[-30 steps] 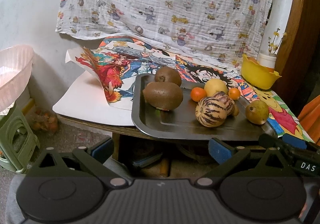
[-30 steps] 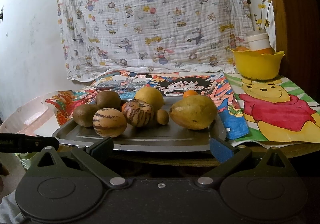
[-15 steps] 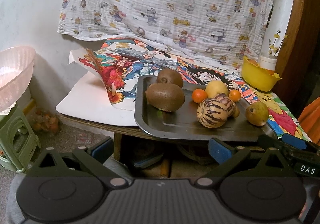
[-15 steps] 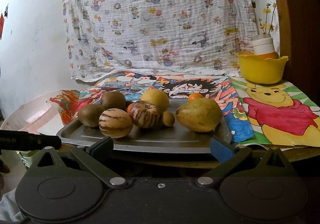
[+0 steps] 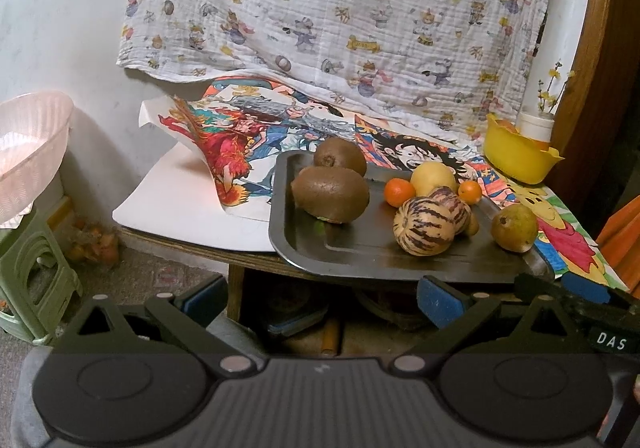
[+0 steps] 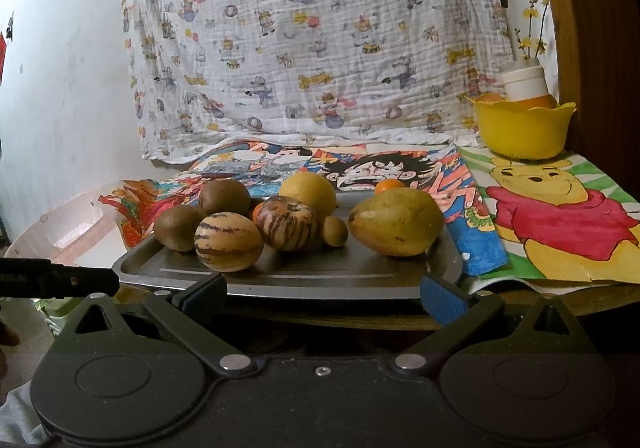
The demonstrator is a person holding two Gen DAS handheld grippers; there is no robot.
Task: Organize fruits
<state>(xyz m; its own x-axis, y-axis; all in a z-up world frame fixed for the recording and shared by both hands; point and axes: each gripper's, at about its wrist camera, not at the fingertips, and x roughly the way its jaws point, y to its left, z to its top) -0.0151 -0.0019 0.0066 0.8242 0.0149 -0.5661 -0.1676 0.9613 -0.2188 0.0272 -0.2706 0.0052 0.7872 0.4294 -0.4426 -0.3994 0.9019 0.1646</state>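
A dark metal tray (image 5: 304,252) (image 6: 360,276) sits at the table's front edge and holds several fruits: two brown kiwis (image 5: 330,194) (image 6: 180,228), two striped melons (image 5: 424,226) (image 6: 228,242), a yellow fruit (image 5: 432,178) (image 6: 310,190), small oranges (image 5: 399,192) and a green-yellow pear (image 5: 514,226) (image 6: 396,222). My left gripper (image 5: 322,300) is open and empty, below and in front of the tray's left part. My right gripper (image 6: 322,294) is open and empty, just in front of the tray's near rim.
A yellow bowl (image 5: 516,158) (image 6: 524,128) with oranges stands at the table's back right beside a white jar (image 6: 524,82). A pink basket (image 5: 28,152) stands on a green stool (image 5: 36,280) at left. Cartoon posters cover the table; a patterned cloth hangs behind.
Both grippers have risen and moved slightly towards the table, so the tray sits lower and larger in both views. Both stay open. The fruits have not moved.
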